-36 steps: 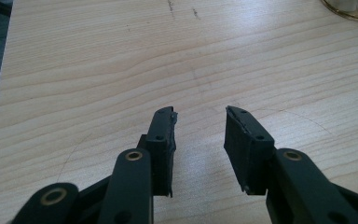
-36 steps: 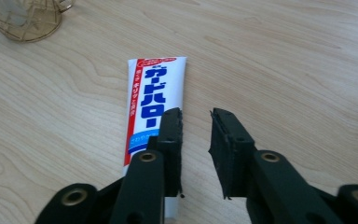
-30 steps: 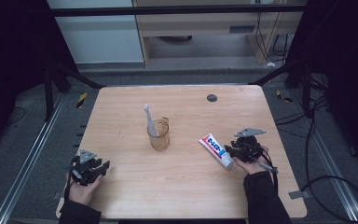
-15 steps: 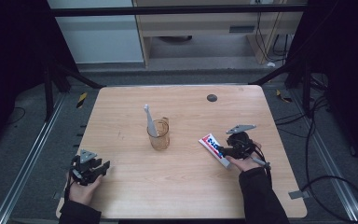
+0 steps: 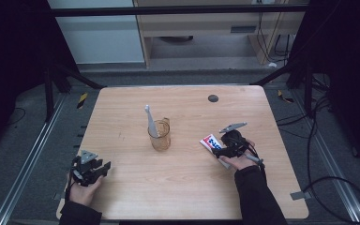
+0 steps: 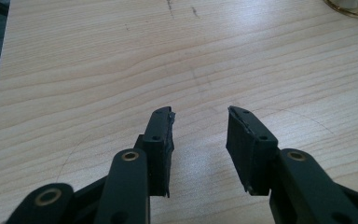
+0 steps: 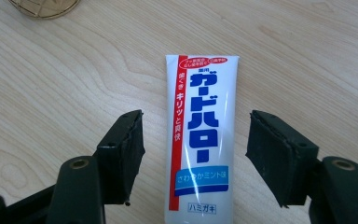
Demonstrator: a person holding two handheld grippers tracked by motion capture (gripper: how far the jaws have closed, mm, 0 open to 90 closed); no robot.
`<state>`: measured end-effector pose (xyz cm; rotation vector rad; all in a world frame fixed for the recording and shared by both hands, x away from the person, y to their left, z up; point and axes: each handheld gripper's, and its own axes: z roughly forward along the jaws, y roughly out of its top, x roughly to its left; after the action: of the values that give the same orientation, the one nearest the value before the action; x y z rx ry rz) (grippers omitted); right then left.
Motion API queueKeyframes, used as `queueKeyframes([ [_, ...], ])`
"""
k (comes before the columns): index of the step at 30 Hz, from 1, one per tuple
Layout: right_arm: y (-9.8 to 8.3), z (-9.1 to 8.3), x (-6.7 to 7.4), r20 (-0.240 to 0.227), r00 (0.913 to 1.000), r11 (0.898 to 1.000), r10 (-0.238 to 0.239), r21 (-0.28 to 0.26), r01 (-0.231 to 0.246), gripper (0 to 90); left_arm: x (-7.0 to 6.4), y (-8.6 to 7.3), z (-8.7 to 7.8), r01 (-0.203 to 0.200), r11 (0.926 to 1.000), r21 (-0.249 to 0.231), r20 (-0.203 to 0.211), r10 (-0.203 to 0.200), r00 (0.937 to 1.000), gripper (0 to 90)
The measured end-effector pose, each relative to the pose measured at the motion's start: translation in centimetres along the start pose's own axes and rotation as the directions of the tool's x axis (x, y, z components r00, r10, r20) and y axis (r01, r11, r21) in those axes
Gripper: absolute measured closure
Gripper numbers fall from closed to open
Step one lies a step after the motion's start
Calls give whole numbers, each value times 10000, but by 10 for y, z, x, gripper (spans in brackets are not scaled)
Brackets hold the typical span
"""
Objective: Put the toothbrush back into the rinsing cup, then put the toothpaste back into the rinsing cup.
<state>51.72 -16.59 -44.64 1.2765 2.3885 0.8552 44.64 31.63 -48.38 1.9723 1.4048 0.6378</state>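
A white toothpaste tube [image 7: 202,140] with blue and red print lies flat on the wooden table [image 5: 187,197]. My right gripper [image 7: 195,156] hangs open over it, one jaw on each side of the tube, not touching it. From above, the right gripper [image 5: 220,151] covers the near end of the tube [image 5: 211,142]. A clear amber cup [image 5: 159,135] stands mid-table with a white toothbrush [image 5: 150,122] leaning in it. My left gripper [image 5: 101,168] rests open at the near left over bare wood, and its own view shows the left gripper [image 6: 199,116] holding nothing.
A small dark round hole [image 5: 213,98] sits near the table's far edge. The cup's base [image 7: 44,7] shows at the top left of the right gripper view. Black frame posts and cables surround the table on the floor.
My right gripper has moved left and forward over the toothpaste tube, now straddling it. The left gripper has stayed put.
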Motion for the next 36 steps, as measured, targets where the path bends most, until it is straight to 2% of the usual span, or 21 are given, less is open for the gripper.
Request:
queueKeyframes([
  [5, 2, 6, 1, -158, 9999, 9995, 56, 297, -51, 333, 1, -1, 0, 35, 10000, 29, -1, -35, 10000, 599],
  [24, 0, 24, 1, 57, 9999, 9938, -105, 1106, 98, 327, -1, 0, 1, -9, 9999, 142, -35, 10, 10000, 595],
  [33, -2, 31, -3, 37, 10000, 9910, 53, 1336, -57, 368, -1, 0, 2, -64, 9998, 201, -23, 64, 10000, 595],
  [36, -3, 35, -4, 62, 10000, 9869, 54, 1615, -63, 394, -1, 0, 2, -41, 9998, 189, -32, 41, 10000, 595],
])
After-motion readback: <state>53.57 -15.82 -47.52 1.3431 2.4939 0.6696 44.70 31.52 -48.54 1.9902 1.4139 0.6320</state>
